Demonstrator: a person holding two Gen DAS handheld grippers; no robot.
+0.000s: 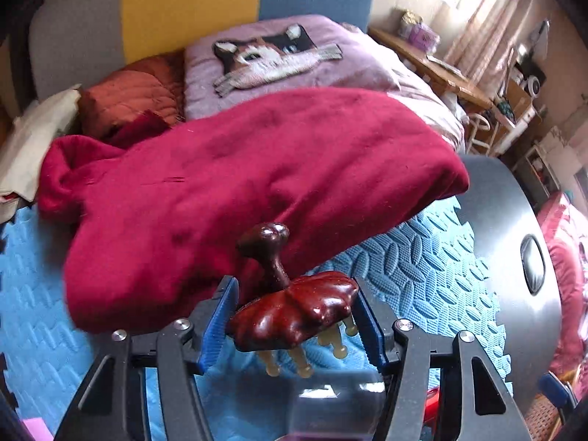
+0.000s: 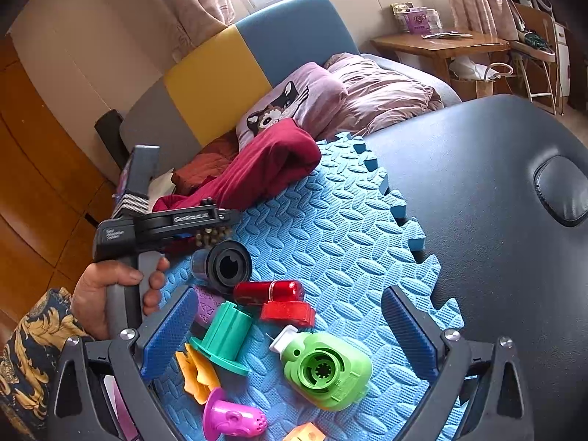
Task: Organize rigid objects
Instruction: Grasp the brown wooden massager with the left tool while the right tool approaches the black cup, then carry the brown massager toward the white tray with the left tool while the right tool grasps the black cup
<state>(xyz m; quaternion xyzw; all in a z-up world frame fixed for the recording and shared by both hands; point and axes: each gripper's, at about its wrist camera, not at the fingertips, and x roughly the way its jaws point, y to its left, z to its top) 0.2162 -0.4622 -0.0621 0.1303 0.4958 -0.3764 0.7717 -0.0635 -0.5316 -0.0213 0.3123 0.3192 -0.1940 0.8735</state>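
My left gripper [image 1: 294, 325] is shut on a dark brown wooden massage brush [image 1: 294, 312] with pale bristle pegs underneath and a knobbed handle pointing up. It is held above the blue foam mat [image 1: 422, 275]. In the right wrist view the left gripper [image 2: 205, 235] shows at the left, held by a hand, with the brush's pegs under it. My right gripper [image 2: 290, 334] is open above a group of plastic pieces: a green round piece [image 2: 327, 367], a teal spool [image 2: 224, 338], a red capsule [image 2: 272, 292], a black-ended cylinder [image 2: 228, 266], a magenta piece [image 2: 228, 419] and an orange piece [image 2: 196, 371].
A crimson blanket [image 1: 239, 183] lies bunched on the far part of the mat, with a cat-print pillow [image 1: 279, 55] behind it. A dark padded table [image 2: 477, 183] carries the mat; its face-hole plug [image 2: 562, 194] is at the right. A wooden desk [image 2: 441, 44] stands behind.
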